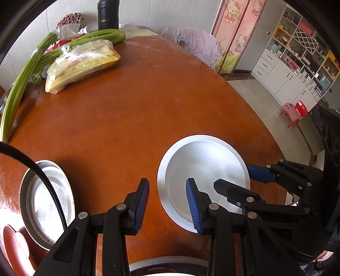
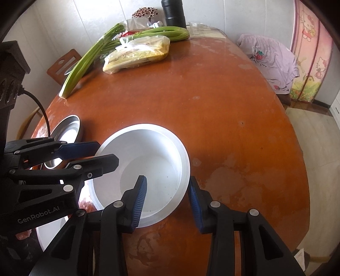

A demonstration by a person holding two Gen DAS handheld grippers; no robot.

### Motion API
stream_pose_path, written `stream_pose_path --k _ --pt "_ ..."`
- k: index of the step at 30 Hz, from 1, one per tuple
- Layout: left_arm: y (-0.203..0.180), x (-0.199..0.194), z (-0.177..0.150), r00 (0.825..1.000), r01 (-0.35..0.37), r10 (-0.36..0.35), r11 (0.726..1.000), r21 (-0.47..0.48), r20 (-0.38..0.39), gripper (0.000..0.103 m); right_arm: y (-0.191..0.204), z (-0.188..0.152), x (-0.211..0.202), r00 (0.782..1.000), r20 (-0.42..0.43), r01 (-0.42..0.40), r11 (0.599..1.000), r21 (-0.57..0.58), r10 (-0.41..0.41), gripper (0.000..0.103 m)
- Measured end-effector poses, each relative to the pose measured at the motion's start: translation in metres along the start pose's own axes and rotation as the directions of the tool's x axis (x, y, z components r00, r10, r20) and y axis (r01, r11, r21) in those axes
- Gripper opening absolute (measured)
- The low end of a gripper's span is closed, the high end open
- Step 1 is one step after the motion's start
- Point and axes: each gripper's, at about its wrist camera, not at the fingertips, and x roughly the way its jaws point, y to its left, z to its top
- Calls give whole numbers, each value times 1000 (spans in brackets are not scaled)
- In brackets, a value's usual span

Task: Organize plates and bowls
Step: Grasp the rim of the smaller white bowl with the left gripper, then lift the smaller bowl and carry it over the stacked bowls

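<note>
Bowls and plates stand on the brown table (image 1: 131, 118) in front of you; the white bowl (image 2: 148, 152) is the nearest one, upright, in the near middle part of the table; your two grippers meet at this bowl from both sides.

Your right gripper (image 2: 166, 201) has its jaws apart; one blue pad is inside the bowl and the other is outside the wall, so the near right rim lies between them; whether the pads touch the wall, I cannot tell. Your left gripper (image 1: 167, 203) also has its jaws apart; in the left wrist view its right pad is over the near left rim of the white bowl (image 1: 204, 176) and its left pad is over bare table; it holds nothing. In the right wrist view you see the left gripper from the side, its fingers reaching over the left rim of the bowl.

To the left of the white bowl, apart from it, a metal dish (image 1: 46, 203) lies on the table; a black cable (image 1: 51, 191) crosses in front of it. At the near edge, under the left gripper, a white plate (image 2: 53, 231) is partly visible; most of it is hidden.

On the far side of the table lie long green stalks (image 2: 85, 61) and a plastic bag (image 2: 138, 55) with yellow things inside; behind them stands a black bottle (image 2: 173, 12); a pink cloth (image 2: 274, 61) hangs on the chair at the right edge.
</note>
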Motion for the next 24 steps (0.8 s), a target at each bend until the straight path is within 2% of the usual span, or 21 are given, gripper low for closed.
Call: stream_pose_path --k 3,6,13,24 --pt "2 5 1 1000 18 -18 1000 -11 -14 34 0 0 2 1000 -3 0 1000 0 0 38" --pt "2 8 1 999 35 -35 999 -14 -23 28 0 -1 3 1000 -9 -10 1000 1 10 36" --pt "3 9 1 999 28 -28 999 -16 -23 28 4 0 3 1000 -5 -14 1000 -3 14 36" --pt "2 -20 -5 999 1 0 1000 -19 40 27 18 7 -13 999 35 -18 999 -38 20 36"
